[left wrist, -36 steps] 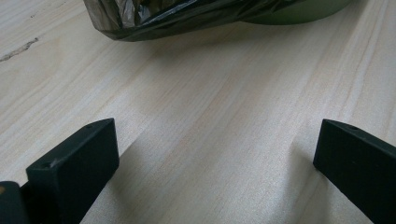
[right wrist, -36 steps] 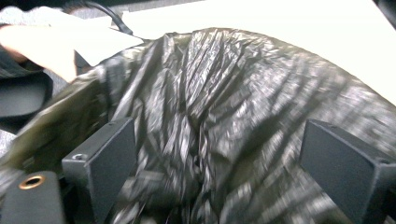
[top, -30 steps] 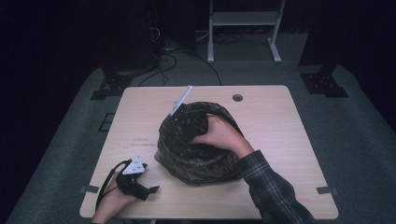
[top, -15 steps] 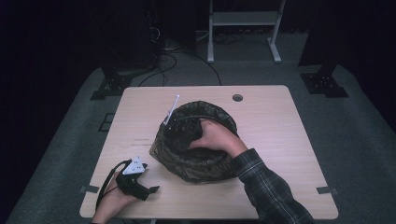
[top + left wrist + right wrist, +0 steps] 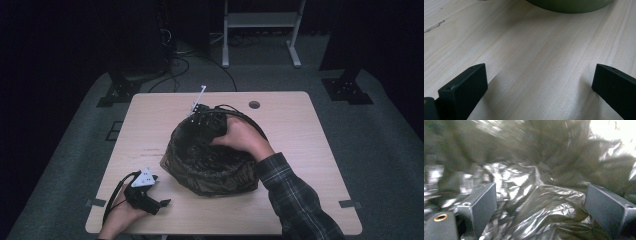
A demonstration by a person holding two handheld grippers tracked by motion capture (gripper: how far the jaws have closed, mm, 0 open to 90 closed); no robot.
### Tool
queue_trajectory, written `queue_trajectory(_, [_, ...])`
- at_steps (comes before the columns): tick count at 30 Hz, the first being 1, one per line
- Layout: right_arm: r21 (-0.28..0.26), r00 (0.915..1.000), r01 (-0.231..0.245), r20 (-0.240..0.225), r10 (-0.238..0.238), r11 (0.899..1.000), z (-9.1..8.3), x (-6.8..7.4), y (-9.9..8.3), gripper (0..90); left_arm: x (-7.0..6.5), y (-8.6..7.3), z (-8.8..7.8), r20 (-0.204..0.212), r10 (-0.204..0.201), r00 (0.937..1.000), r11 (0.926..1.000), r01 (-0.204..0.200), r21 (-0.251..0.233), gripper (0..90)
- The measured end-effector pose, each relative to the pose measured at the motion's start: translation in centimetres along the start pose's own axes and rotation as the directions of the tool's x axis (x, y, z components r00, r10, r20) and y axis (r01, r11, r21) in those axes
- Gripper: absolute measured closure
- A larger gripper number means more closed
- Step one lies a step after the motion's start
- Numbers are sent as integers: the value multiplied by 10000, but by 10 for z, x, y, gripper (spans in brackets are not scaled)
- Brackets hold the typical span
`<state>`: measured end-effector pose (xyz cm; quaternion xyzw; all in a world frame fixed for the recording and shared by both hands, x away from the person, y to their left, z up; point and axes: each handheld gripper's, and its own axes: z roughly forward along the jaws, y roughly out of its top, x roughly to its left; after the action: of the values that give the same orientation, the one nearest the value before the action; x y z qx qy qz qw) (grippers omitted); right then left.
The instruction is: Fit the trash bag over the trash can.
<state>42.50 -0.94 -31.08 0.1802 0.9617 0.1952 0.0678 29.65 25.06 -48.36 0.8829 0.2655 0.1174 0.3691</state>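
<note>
Resting near the middle of the light wooden table [image 5: 300,130], a round bin [image 5: 212,157] lined with a crinkled dark plastic bag [image 5: 541,202] is seen in the high view, tipped somewhat so that its opening faces up and toward the far left. The right hand [image 5: 242,140] is laid over the far right part of the rim, reaching into the opening, with a plaid sleeve [image 5: 295,200] trailing back to the near edge of the table. The right gripper [image 5: 540,206] is carried inside the bin; in the right gripper view its two black jaws are held wide apart with nothing between them, and shiny folds of the bag liner are seen just beyond them, partly blurred. A white plate [image 5: 199,97] is seen sticking up at the far rim of the bin, above the hand.

The left gripper [image 5: 145,192] is rested on the table near the front left corner, well apart from the bin, held by the left hand [image 5: 120,217] that enters from the bottom edge. A grey three-cornered plate is carried on its top, and a black cable is looped beside it. In the left gripper view [image 5: 539,82] its jaws are spread wide over bare wood, nothing being gripped, and the olive-green lower wall of the bin [image 5: 571,5] is seen at the top of that view, apart from the jaws
</note>
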Motion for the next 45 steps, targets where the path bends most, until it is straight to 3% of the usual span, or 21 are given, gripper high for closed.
queue_trajectory(2, [288,9998,-162,-64,164,9995,8,0,0,101,0,0,0,0,-2,10000,10000,2,0,0])
queue_trajectory(6, [679,9999,97,-148,-87,9976,22,4,1,101,0,0,0,-2,1,10000,10000,-1,0,0])
queue_trajectory(9, [621,9996,213,-213,-200,9978,24,5,1,101,0,0,0,-2,2,10000,10000,-2,0,0])
queue_trajectory(14, [-315,9995,-4,-320,-6,9995,5,4,0,100,0,0,0,-4,2,10000,10000,-2,0,0])
queue_trajectory(19, [-1311,9992,-11,-401,-42,9914,-16,4,-6,100,0,0,0,-2,-1,10000,10000,1,-2,0])
queue_trajectory(24, [-2247,9984,-125,-572,-4,9744,-38,5,-19,100,0,0,0,18,-6,10000,10000,6,-4,0])
queue_trajectory(31, [-3322,9984,-457,-471,318,9421,-65,1,-55,100,0,0,0,23,-4,10000,10000,4,-9,0])
queue_trajectory(36, [-3847,9954,-893,-652,695,9187,-80,1,-82,100,0,0,0,9,1,10000,10000,-1,-6,0])
queue_trajectory(39, [-4259,9948,-1006,-577,840,8992,-90,5,-97,100,0,0,0,19,-1,10000,10000,1,-8,0])
queue_trajectory(45, [-4591,9930,-1183,-580,1032,8805,-104,11,-126,99,1,0,0,36,14,10000,10000,-14,-1,0])
